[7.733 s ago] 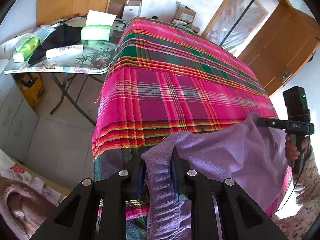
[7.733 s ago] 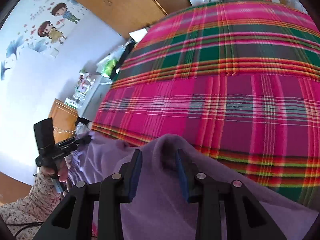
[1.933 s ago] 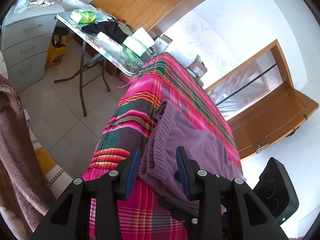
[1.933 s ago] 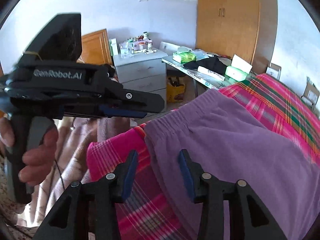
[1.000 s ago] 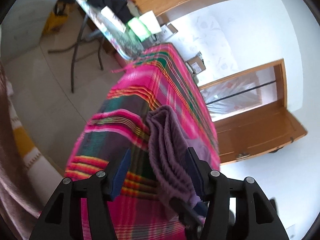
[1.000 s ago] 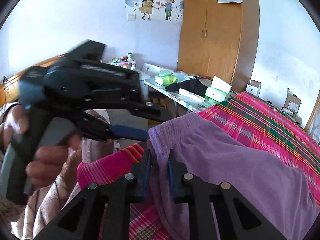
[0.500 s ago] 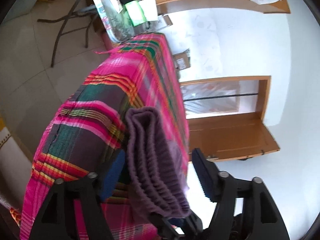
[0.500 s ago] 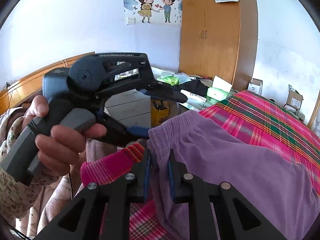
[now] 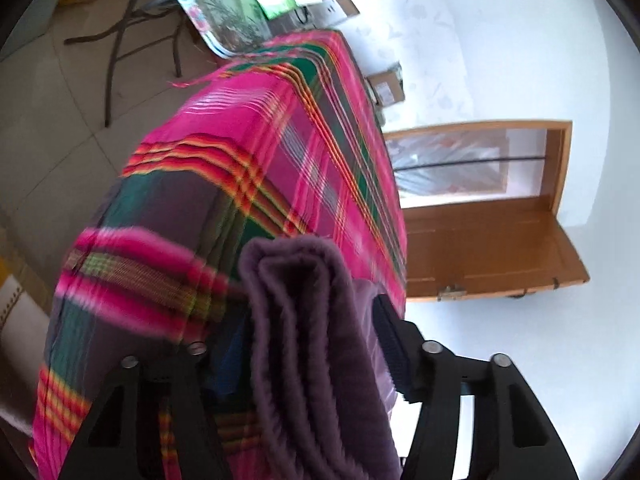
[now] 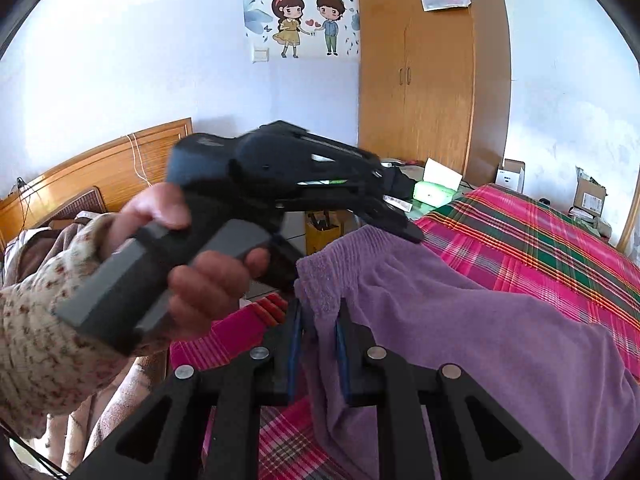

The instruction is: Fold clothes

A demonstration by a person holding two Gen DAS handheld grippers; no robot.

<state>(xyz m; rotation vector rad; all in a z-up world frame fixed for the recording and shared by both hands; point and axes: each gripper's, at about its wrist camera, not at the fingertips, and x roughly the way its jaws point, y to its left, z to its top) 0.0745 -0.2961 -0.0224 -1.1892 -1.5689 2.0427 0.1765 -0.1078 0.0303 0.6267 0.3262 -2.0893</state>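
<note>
Purple garment (image 10: 460,320) pinched inside right tool (image 10: 318,344).

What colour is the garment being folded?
Purple garment; clearest in the right wrist view.

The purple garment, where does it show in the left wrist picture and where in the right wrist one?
Left wrist view: the purple garment stands bottom centre, a bunched fold between the left gripper fingers.
Right wrist view: it spreads from centre to lower right, its gathered edge pinched in the right gripper.
Shared landmark: the pink plaid bedspread beneath it, seen at right in the right wrist view.
</note>
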